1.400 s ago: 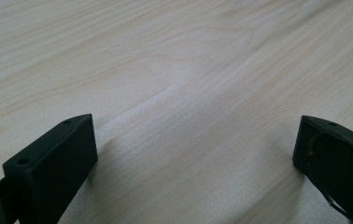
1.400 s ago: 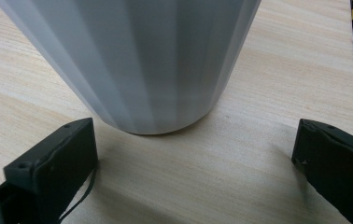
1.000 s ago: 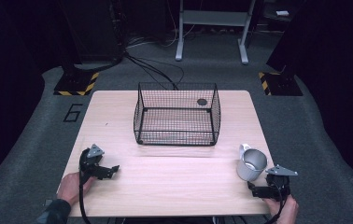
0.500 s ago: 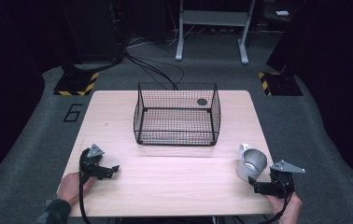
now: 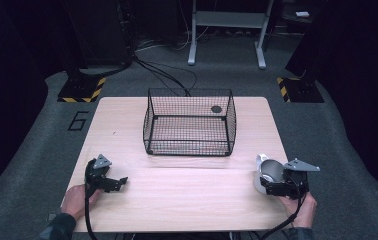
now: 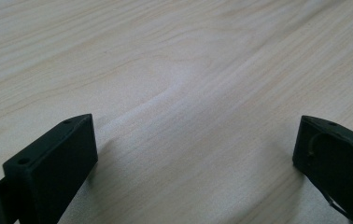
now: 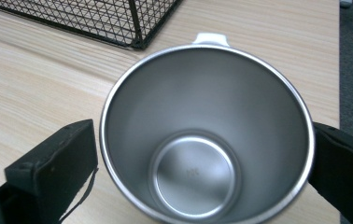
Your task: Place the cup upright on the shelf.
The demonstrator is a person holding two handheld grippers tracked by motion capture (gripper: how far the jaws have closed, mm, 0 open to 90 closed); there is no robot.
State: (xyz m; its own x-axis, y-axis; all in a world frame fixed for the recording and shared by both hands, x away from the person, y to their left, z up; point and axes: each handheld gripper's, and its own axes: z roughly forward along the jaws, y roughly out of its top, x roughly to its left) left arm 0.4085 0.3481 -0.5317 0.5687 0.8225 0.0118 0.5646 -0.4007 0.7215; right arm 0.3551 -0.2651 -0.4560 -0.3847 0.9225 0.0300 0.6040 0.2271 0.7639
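Observation:
A steel cup (image 5: pixel 266 171) with a pale handle stands near the table's right edge. In the right gripper view I look down into the cup (image 7: pixel 198 116), which is bare inside. My right gripper (image 5: pixel 271 184) is open, its jaws standing on either side of the cup's rim (image 7: pixel 202 140), very close to it. Whether they touch the cup, I cannot tell. My left gripper (image 5: pixel 120 183) rests at the front left of the table, open, with only bare wood between its jaws (image 6: pixel 195 140).
A black wire basket (image 5: pixel 189 148) stands at the table's middle back, a small dark disc (image 5: pixel 216 109) at its far right corner. Its near corner (image 7: pixel 137 39) lies just beyond the cup. The wooden table (image 5: pixel 187 195) ends close to the cup's right.
My right gripper has moved forward to the cup, and its jaws now stand around the rim. The left gripper has stayed in place.

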